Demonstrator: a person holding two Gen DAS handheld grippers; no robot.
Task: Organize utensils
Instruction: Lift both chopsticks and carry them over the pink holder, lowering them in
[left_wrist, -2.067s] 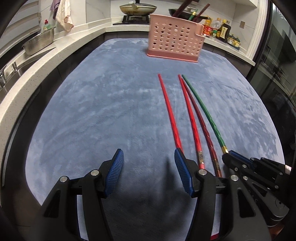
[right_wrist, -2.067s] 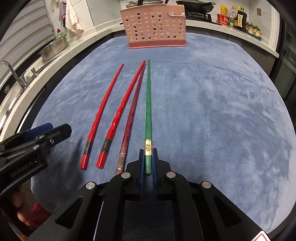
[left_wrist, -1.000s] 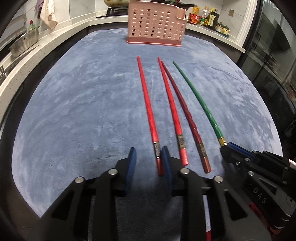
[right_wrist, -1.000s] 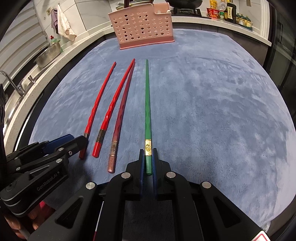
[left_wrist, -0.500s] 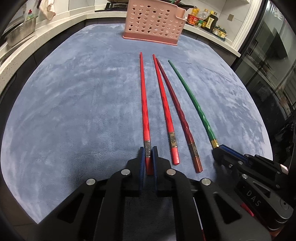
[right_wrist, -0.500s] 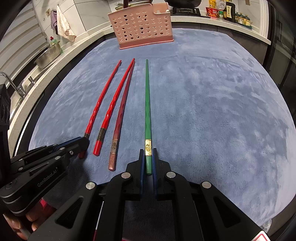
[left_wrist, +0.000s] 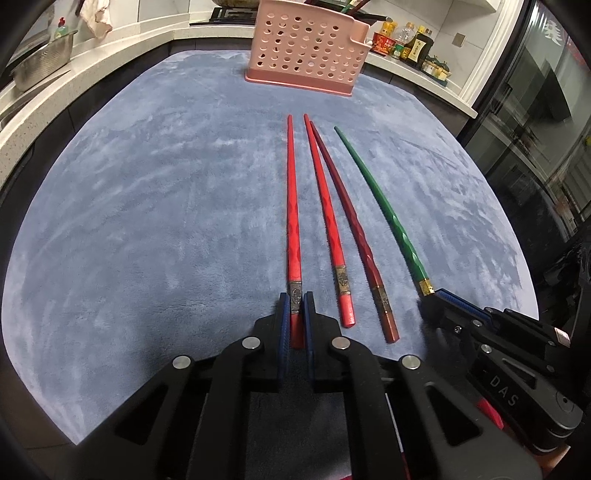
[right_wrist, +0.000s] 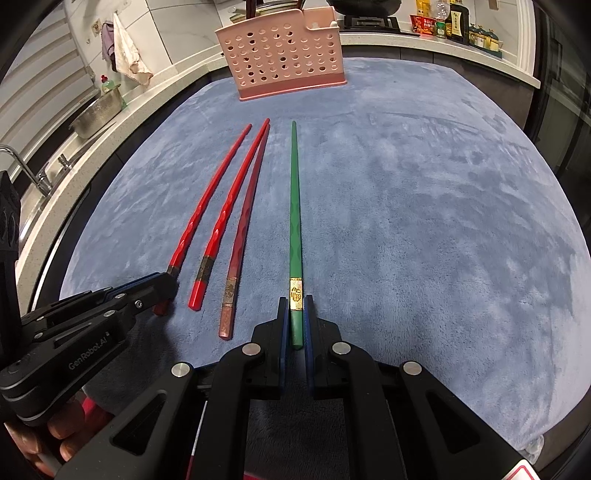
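Several long chopsticks lie side by side on a blue-grey mat (left_wrist: 147, 221), tips toward a pink perforated utensil holder (left_wrist: 306, 48) at the far edge. My left gripper (left_wrist: 295, 306) is shut on the thick end of the leftmost red chopstick (left_wrist: 293, 221). My right gripper (right_wrist: 295, 308) is shut on the thick end of the green chopstick (right_wrist: 294, 214). Between them lie a second red chopstick (left_wrist: 327, 218) and a dark red chopstick (left_wrist: 354, 221), both free. The right gripper shows in the left wrist view (left_wrist: 432, 299). The left gripper shows in the right wrist view (right_wrist: 162, 288).
The pink holder (right_wrist: 284, 51) has dark utensils standing in it. A white counter runs around the mat, with a metal colander (right_wrist: 98, 110), a sink tap (right_wrist: 22, 166), a stove and sauce bottles (left_wrist: 410, 46). A dark glass cabinet (left_wrist: 535, 122) stands at the right.
My left gripper moved left onto the leftmost red chopstick and closed on its thick end. My right gripper has stayed shut on the green chopstick.
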